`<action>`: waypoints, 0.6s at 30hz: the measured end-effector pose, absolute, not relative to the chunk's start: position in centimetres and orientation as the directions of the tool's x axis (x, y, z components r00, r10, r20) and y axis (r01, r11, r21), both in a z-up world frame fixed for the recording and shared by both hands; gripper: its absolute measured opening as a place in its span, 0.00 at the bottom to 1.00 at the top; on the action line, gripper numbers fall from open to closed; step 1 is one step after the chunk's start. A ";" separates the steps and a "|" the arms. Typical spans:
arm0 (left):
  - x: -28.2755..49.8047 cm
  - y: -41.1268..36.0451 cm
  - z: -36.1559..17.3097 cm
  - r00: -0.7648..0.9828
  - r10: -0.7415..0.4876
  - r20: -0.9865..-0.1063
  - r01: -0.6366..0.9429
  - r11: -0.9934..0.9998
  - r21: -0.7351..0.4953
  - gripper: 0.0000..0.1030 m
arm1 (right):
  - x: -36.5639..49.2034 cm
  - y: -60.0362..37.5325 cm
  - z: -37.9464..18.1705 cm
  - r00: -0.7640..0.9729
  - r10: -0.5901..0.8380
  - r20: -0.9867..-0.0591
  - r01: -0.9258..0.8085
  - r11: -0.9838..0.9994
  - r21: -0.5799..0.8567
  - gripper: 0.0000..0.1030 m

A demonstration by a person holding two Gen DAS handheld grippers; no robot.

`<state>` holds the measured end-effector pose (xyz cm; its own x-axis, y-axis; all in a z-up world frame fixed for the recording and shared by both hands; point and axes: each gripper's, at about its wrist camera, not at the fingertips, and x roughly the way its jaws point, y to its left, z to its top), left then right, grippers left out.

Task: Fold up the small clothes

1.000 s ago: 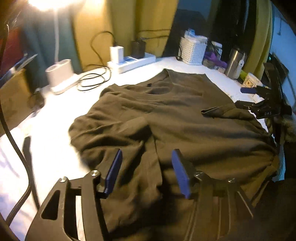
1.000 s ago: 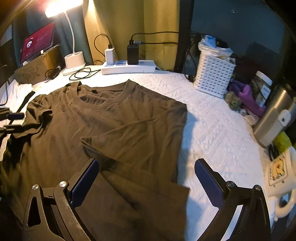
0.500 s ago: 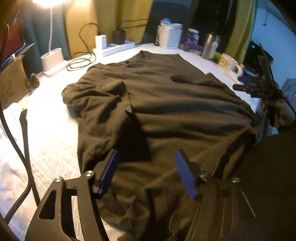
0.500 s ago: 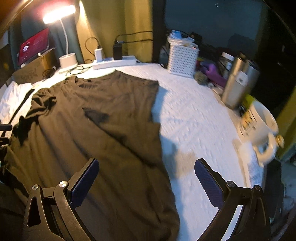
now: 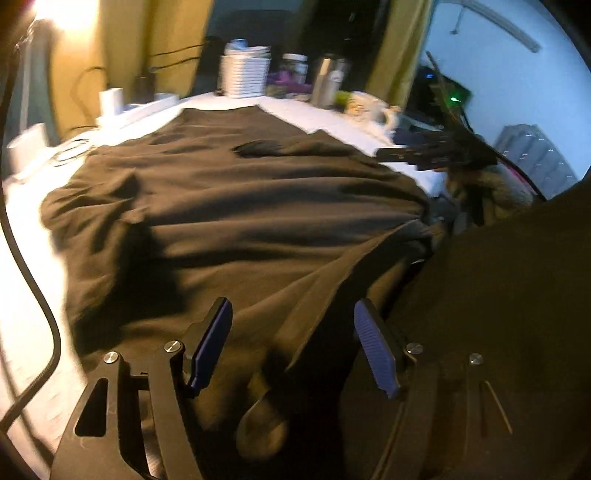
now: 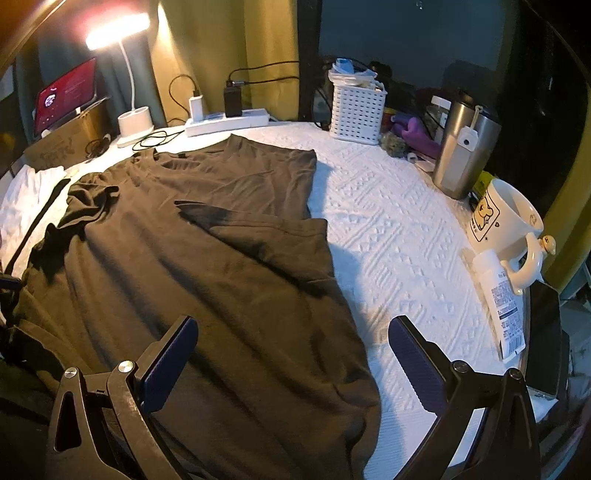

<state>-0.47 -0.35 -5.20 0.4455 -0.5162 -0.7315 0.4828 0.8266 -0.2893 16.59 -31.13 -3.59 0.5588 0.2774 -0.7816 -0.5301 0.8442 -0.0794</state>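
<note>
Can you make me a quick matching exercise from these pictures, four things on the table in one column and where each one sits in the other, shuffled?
Column one:
1. t-shirt
2. lattice basket
3. steel tumbler
4. power strip

Column two:
A. at the table's back edge, chargers plugged in
B. spread flat across the white cloth
C. beside the cartoon mug
D. back edge, just right of the power strip

Pairs: 1-B, 2-D, 3-C, 4-A

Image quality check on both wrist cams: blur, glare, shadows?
Left wrist: motion-blurred, especially the basket and far clutter; lamp glare top left; deep shadows across the t-shirt. Right wrist: sharp; the lamp blows out; warm cast, fisheye bends the table edge.
</note>
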 end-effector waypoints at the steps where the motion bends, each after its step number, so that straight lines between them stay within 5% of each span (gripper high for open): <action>1: -0.1 -0.7 -5.7 0.429 -0.527 -0.734 0.482 0.820 -0.308 0.53 | 16.4 -31.1 -3.4 0.562 0.280 -0.778 -0.532 0.843 -0.081 1.00; 2: 0.3 -1.2 -6.3 0.405 -0.532 -0.744 0.482 0.815 -0.320 0.39 | 16.3 -31.1 -3.3 0.565 0.281 -0.776 -0.532 0.842 -0.082 1.00; 7: 0.9 -2.3 -8.1 0.370 -0.498 -0.784 0.471 0.828 -0.304 0.23 | 15.2 -31.7 -2.7 0.582 0.283 -0.762 -0.526 0.846 -0.087 1.00; 10: 0.7 -2.4 -8.0 0.393 -0.475 -0.787 0.465 0.841 -0.275 0.04 | 14.8 -32.2 -2.8 0.583 0.279 -0.763 -0.520 0.849 -0.087 1.00; 18: 1.4 -0.9 -2.8 0.598 -0.432 -0.675 0.377 0.895 -0.239 0.02 | 13.5 -33.1 -2.6 0.581 0.305 -0.755 -0.534 0.843 -0.070 1.00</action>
<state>1.36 -0.89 -2.80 0.5982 -0.4321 -0.6748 0.3766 0.8950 -0.2393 13.49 -33.06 -2.64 0.5805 0.3049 -0.7550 -0.5337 0.8427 -0.0701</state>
